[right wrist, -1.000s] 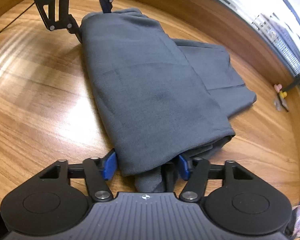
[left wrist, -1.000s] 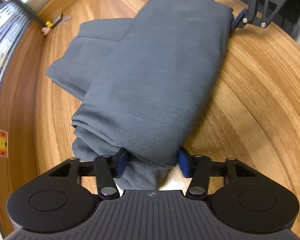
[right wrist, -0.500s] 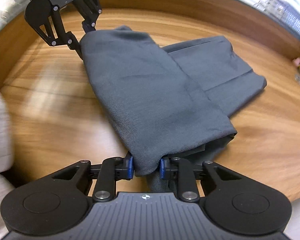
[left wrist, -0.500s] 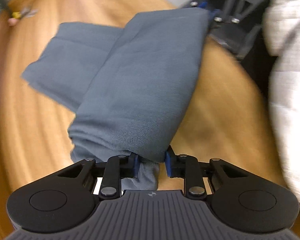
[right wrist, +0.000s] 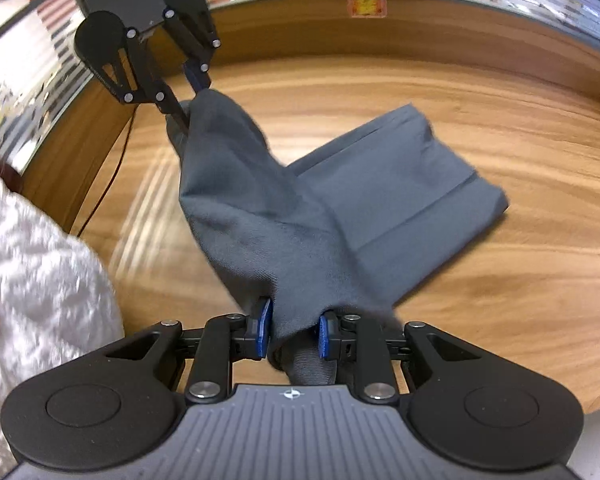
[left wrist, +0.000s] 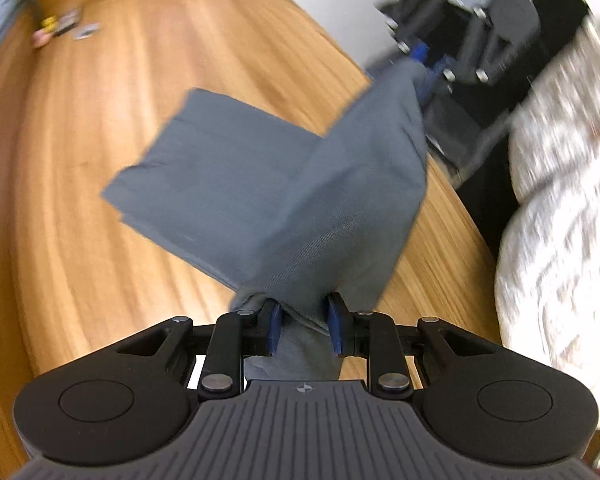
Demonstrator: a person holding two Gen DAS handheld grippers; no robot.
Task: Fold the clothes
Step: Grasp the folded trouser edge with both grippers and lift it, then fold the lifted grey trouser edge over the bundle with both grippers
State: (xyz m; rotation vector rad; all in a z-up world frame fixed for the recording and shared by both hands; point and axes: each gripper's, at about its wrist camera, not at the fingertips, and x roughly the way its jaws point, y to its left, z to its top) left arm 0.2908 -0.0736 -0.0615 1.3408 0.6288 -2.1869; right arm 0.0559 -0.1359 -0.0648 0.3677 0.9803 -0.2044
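A grey folded garment hangs between my two grippers, its near edge lifted off the wooden table while its far part still rests flat on the wood. My left gripper is shut on one bunched corner of that edge. My right gripper is shut on the other corner. In the left wrist view the right gripper shows at the top right, pinching the cloth. In the right wrist view the garment drapes up to the left gripper at the top left.
Small objects lie at the table's far corner. A person's white fluffy sleeve is at the right of the left wrist view, and it appears again as the sleeve at the left of the right wrist view. The table's raised wooden rim carries an orange sticker.
Both grippers closed on the garment's near corners and rose, lifting that edge off the table. The far part stayed on the wood.
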